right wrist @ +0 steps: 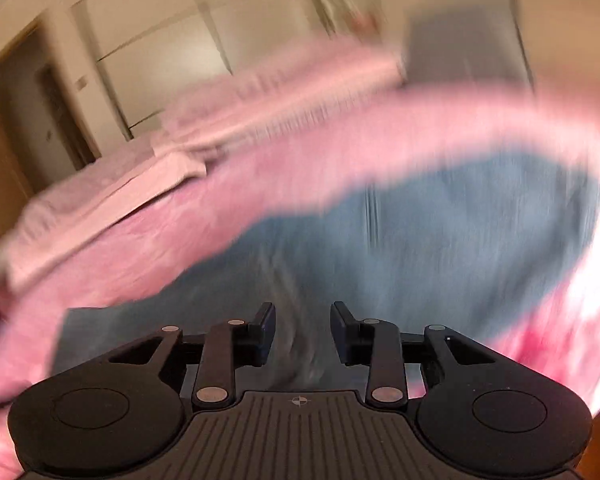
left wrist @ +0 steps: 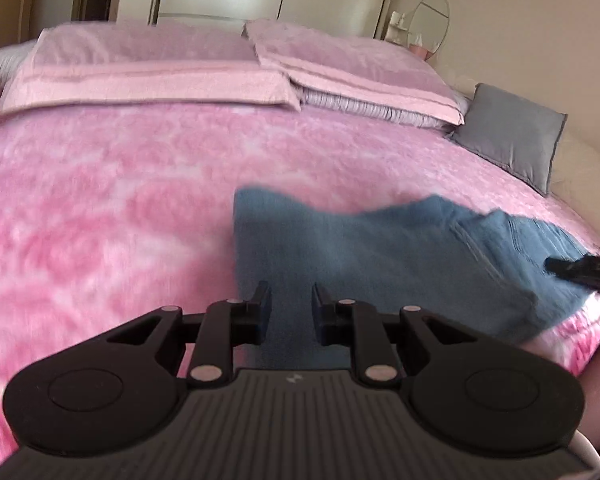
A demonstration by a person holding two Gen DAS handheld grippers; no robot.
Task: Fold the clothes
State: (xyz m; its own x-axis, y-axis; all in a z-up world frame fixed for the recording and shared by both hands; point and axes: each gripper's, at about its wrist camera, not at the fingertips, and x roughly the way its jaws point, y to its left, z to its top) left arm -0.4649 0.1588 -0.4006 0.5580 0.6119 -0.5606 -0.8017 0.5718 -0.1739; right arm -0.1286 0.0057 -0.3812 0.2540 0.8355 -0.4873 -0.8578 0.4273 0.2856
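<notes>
The folded blue knit garment (left wrist: pixel 384 264) lay on the pink plush bedspread (left wrist: pixel 120 184), with the two pink towel-covered pillows (left wrist: pixel 148 72) side by side behind it, the grey square cushion (left wrist: pixel 512 128) to their right and the round wire-framed mirror (left wrist: pixel 430 24) behind that.

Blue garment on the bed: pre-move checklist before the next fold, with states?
1. Blue garment on the pink blanket, in both views: ok.
2. Garment lying flat: not ok, far edge wavy and its right side bunched.
3. Left gripper open over the near edge, gripping nothing: ok.
4. Right gripper open: ok. Whether it touches cloth: cannot tell.
5. Right wrist view sharp enough to pick a grasp point: not ok, heavy motion blur.
6. Pillows and grey cushion apart from the garment: ok.
</notes>
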